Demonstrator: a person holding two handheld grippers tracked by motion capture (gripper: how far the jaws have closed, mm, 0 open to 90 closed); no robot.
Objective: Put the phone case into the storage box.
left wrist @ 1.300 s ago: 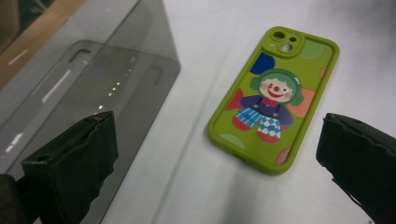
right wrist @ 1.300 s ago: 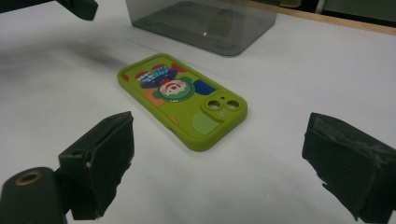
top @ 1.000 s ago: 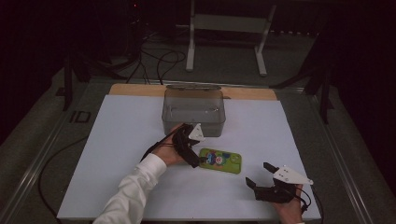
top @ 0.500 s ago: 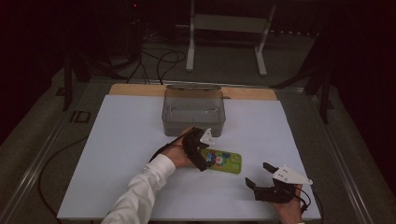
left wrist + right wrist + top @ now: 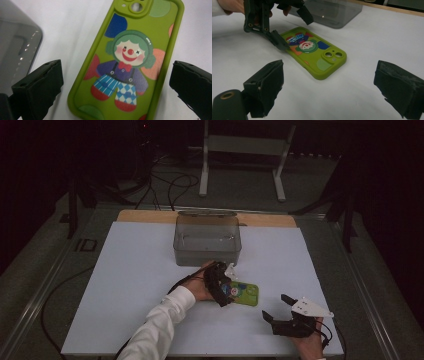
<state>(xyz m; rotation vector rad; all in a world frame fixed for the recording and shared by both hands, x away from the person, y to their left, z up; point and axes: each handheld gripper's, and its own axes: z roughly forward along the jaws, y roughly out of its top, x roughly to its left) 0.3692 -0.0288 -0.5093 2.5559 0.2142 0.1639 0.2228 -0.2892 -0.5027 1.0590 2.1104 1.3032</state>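
A green phone case point(image 5: 245, 293) printed with a clown lies flat on the white table top point(image 5: 125, 285), camera cut-out pointing right. My left gripper point(image 5: 226, 289) stands open over the case's left end, one jaw on each long side. In the left gripper view the case point(image 5: 127, 62) runs up between the two black jaws of the left gripper point(image 5: 117, 82). In the right gripper view one left fingertip point(image 5: 280, 42) sits at the case's point(image 5: 317, 56) near edge. My right gripper point(image 5: 276, 308) rests open near the front edge, right of the case, with nothing between its jaws point(image 5: 329, 92).
A clear grey plastic box point(image 5: 207, 240) stands just behind the case, close to the left hand, and shows at the left point(image 5: 15, 45) of the left gripper view. A metal stand point(image 5: 242, 150) and cables lie on the floor beyond the table.
My left gripper has moved right and down from beside the box onto the case's left end. The right gripper has barely moved.
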